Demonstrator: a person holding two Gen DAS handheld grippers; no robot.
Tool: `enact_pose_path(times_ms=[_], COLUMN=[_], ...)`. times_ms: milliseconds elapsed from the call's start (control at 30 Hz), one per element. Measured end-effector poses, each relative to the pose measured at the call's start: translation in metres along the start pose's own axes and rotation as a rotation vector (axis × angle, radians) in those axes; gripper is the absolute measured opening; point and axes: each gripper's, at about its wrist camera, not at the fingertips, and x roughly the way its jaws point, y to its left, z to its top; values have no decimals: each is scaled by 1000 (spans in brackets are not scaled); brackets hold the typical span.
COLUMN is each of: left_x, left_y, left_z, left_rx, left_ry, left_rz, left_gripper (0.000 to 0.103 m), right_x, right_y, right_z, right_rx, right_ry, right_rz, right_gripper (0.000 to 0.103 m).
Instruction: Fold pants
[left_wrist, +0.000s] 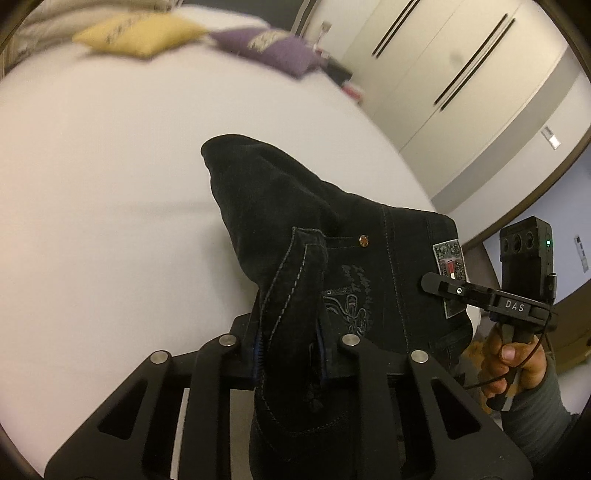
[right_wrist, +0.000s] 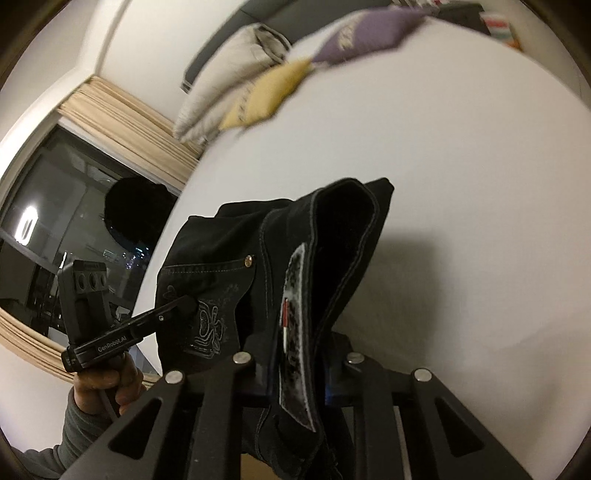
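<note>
Black denim pants (left_wrist: 295, 229) with grey stitching and an embroidered back pocket hang lifted over a white bed (left_wrist: 103, 177). My left gripper (left_wrist: 290, 354) is shut on the waistband at one end. My right gripper (right_wrist: 299, 354) is shut on the waistband at the other end, by the grey label patch (right_wrist: 295, 295). In the left wrist view the right gripper (left_wrist: 432, 284) reaches in from the right onto the patch. In the right wrist view the left gripper (right_wrist: 184, 304) reaches in from the left by the pocket. The legs hang down toward the bed (right_wrist: 461, 166).
A yellow cushion (left_wrist: 140, 33) and a purple cushion (left_wrist: 273, 48) lie at the far end of the bed, with grey bedding (right_wrist: 229, 85) beside them. White wardrobe doors (left_wrist: 461, 74) stand on the right. A dark window (right_wrist: 74, 221) with beige curtain is on the left.
</note>
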Motion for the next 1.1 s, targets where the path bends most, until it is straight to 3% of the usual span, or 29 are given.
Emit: enact_pose_path(times_ms=[200, 367, 433, 467, 500, 533, 600, 667, 733, 833, 967, 1100], left_x=[3, 54, 91, 100, 102, 99, 90, 77, 54, 16, -40, -104], left_y=[9, 31, 32, 35, 40, 42, 40, 35, 29, 12, -30, -90], left_z=[46, 51, 41, 38, 34, 32, 27, 22, 11, -9, -43, -71], left_rx=[4, -4, 9, 9, 2, -12, -14, -4, -6, 26, 124, 231], left_ry=[-33, 20, 78, 88, 79, 57, 21, -20, -96, -227, -400, -583], left_rz=[28, 123, 193, 217, 235, 226, 256, 284, 295, 367, 549, 701], left_gripper=[19, 22, 31, 43, 47, 48, 59, 60, 68, 80, 103, 103], right_x=[-8, 40, 67, 76, 75, 70, 57, 41, 21, -10, -45, -86], right_y=[11, -27, -52, -65, -74, -78, -82, -85, -87, -82, -50, -4], right_z=[49, 61, 56, 52, 46, 43, 34, 26, 17, -3, -27, -40], right_rx=[-73, -7, 51, 77, 106, 122, 125, 128, 139, 138, 62, -70], right_ry=[-26, 30, 92, 113, 94, 71, 53, 32, -19, -99, -208, -385], right_rz=[-22, -76, -133, -184, -152, -116, -93, -106, -152, -245, -389, -472], right_gripper=[20, 22, 34, 36, 39, 44, 48, 56, 71, 81, 81, 88])
